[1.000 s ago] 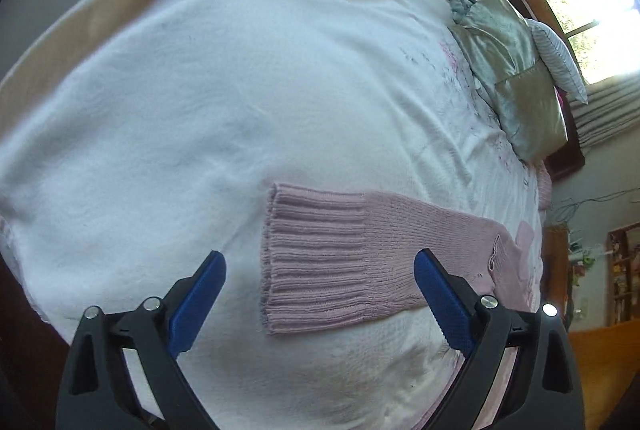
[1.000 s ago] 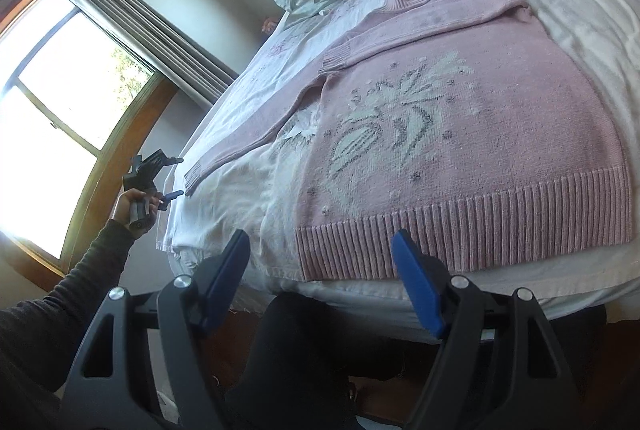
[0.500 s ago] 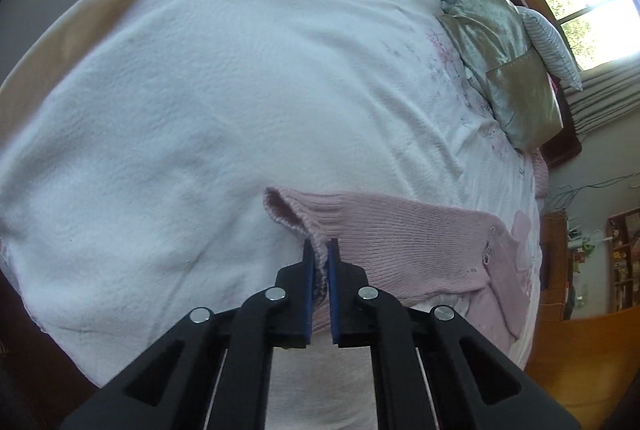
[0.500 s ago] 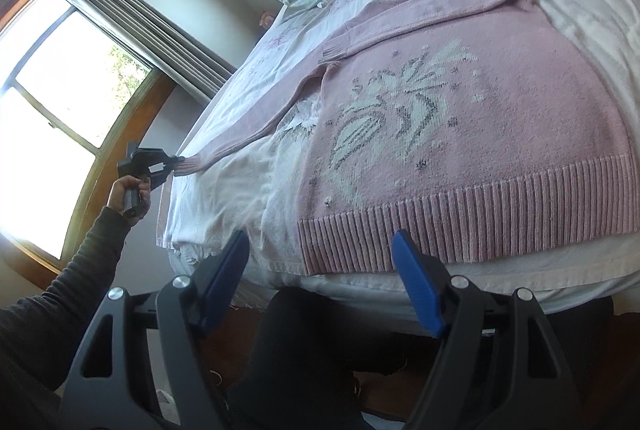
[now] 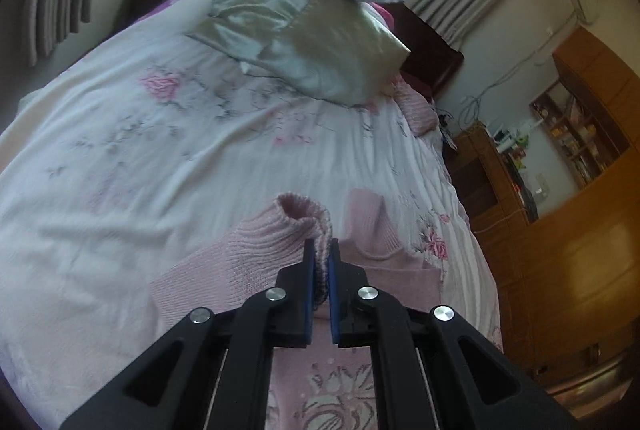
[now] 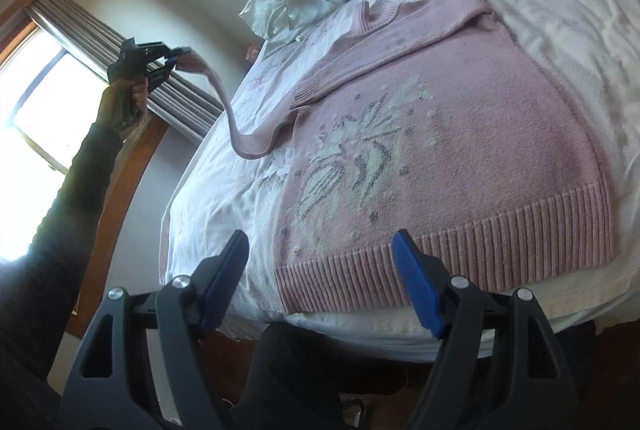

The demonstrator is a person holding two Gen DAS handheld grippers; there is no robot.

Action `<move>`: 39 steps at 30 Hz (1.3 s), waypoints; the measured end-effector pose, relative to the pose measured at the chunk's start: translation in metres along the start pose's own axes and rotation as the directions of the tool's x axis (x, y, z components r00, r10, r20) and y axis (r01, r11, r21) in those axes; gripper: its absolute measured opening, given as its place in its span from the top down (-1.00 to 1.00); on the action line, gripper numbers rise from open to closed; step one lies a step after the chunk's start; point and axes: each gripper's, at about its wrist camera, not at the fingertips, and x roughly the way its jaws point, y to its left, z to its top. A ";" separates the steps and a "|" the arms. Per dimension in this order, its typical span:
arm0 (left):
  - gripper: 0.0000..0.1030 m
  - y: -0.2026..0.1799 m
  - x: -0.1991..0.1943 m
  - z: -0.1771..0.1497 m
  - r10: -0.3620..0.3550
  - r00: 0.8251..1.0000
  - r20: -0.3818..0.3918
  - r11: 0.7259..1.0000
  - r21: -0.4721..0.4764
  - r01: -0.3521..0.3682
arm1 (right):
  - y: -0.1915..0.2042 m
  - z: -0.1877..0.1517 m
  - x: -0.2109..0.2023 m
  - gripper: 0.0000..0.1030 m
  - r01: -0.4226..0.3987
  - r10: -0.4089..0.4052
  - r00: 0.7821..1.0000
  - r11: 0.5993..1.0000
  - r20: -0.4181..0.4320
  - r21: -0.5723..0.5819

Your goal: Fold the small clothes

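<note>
Up over the bed (image 6: 560, 10), the left gripper (image 5: 320, 250) is pinched tight on the pink sweater (image 6: 460, 134)'s sleeve cuff (image 5: 308, 218); the right gripper (image 6: 320, 250) hangs wide open, empty, just off the hem.

Both grippers — left gripper (image 5: 321, 262), right gripper (image 6: 320, 250) — share black skeletal frames, blue finger pads (image 6: 416, 290) and silver screws (image 5: 443, 313); a dark ribbed sleeve (image 6: 72, 198) sits at nine o'clock.
</note>
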 end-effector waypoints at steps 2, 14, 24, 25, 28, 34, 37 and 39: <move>0.89 -0.034 0.048 -0.004 -0.007 0.998 -0.057 0.999 0.039 0.009 | -0.014 0.003 0.000 -0.44 0.005 -0.005 1.000 1.000 -0.001 0.030; 0.65 -0.110 0.279 -0.106 0.022 0.935 -0.355 0.991 0.130 0.026 | -0.077 0.039 -0.007 -0.53 0.058 -0.057 0.998 0.996 -0.016 0.061; -0.67 -0.067 0.170 -0.103 -0.126 0.970 -0.206 0.980 0.126 0.154 | -0.108 0.208 0.084 -0.60 -0.186 0.204 0.971 0.972 -0.123 0.140; -0.75 -0.063 0.162 -0.104 -0.144 0.970 -0.196 0.978 0.119 0.169 | -0.110 0.227 0.105 -0.60 -0.201 0.223 0.965 0.968 -0.139 0.153; -0.75 -0.043 0.144 -0.114 -0.244 0.956 -0.164 0.969 -0.011 0.246 | -0.125 0.273 0.170 -0.52 -0.204 0.250 0.948 0.952 -0.197 0.230; -0.76 0.009 0.098 -0.223 -0.376 0.917 -0.131 0.922 -0.150 0.357 | -0.156 0.322 0.260 -0.15 -0.159 0.259 0.924 0.929 -0.281 0.333; -0.76 0.037 0.067 -0.283 -0.384 0.916 -0.115 0.911 -0.206 0.356 | -0.148 0.328 0.290 -0.11 -0.109 0.200 0.916 0.958 -0.347 0.265; -0.76 0.053 0.048 -0.314 -0.362 0.927 -0.102 0.915 -0.231 0.332 | -0.140 0.329 0.304 -0.11 -0.081 0.160 0.916 0.972 -0.368 0.220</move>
